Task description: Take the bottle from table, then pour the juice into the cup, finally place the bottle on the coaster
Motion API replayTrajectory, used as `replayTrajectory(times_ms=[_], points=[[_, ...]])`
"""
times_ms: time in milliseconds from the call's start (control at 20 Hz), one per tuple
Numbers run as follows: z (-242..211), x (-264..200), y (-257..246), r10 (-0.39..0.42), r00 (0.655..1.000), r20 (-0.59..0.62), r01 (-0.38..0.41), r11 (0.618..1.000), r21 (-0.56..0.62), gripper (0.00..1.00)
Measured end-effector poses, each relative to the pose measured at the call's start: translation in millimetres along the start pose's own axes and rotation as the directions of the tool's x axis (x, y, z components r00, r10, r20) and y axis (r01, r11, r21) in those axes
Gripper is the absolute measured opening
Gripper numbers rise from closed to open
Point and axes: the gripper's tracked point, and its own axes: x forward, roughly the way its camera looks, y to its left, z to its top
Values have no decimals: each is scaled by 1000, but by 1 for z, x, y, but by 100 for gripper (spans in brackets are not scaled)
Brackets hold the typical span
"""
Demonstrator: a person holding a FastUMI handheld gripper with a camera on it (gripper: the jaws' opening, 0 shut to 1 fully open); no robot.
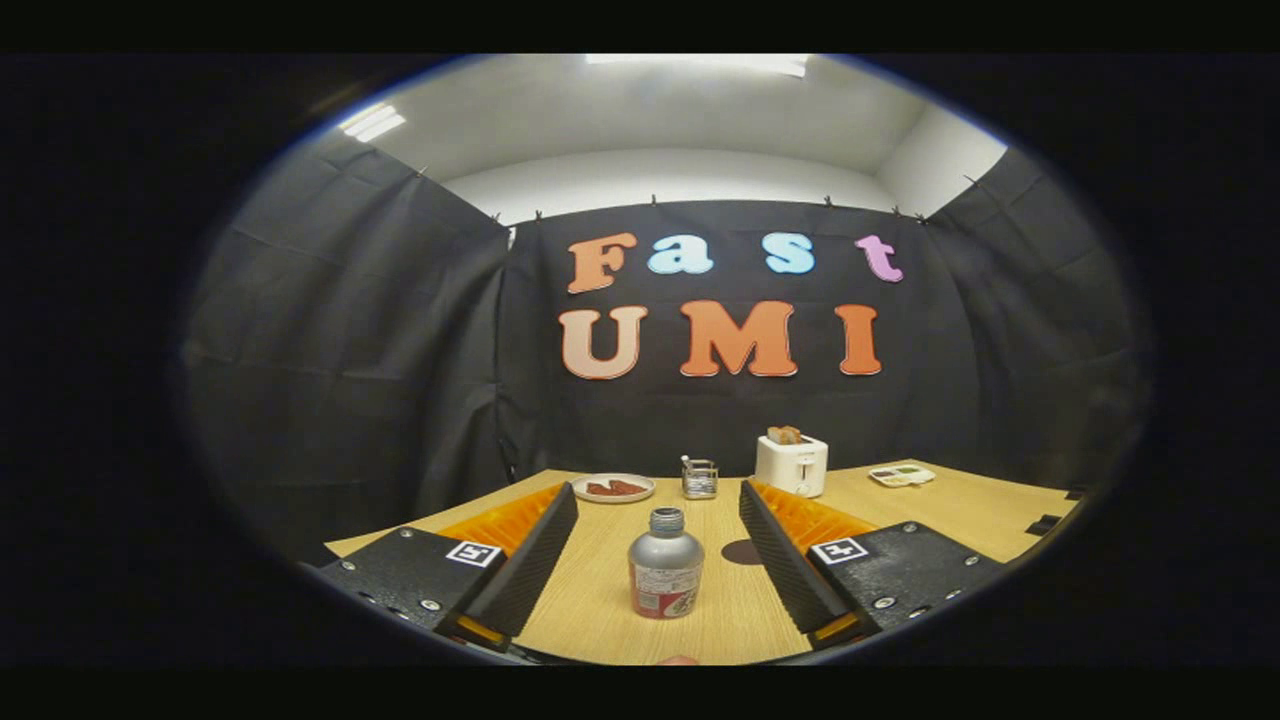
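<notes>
A small silver bottle (665, 577) with a red and white label stands upright on the wooden table (600, 600), its neck uncapped. It is between my two fingers, touched by neither one. My gripper (659, 490) is open wide around it. A dark round coaster (742, 551) lies on the table just right of the bottle, partly hidden by the right finger. Beyond the fingertips stands a clear glass cup (699, 479) in a wire holder.
At the back of the table are a white plate (613, 488) with red food, a white toaster (791, 464) with toast in it, and a small white tray (901, 475) at the far right. Black cloth walls close the booth.
</notes>
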Motion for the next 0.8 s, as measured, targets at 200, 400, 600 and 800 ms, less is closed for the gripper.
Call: replayTrajectory(times_ms=[200,400,600,800], points=[[-34,23,-2,-12,999,-47,12,1000,-5,97],[-72,39,-4,-39,993,-114,36,999,-28,97],[-94,42,-11,-97,985,-145,88,994,-67,97],[-121,48,0,-60,977,-203,55,998,-30,97]])
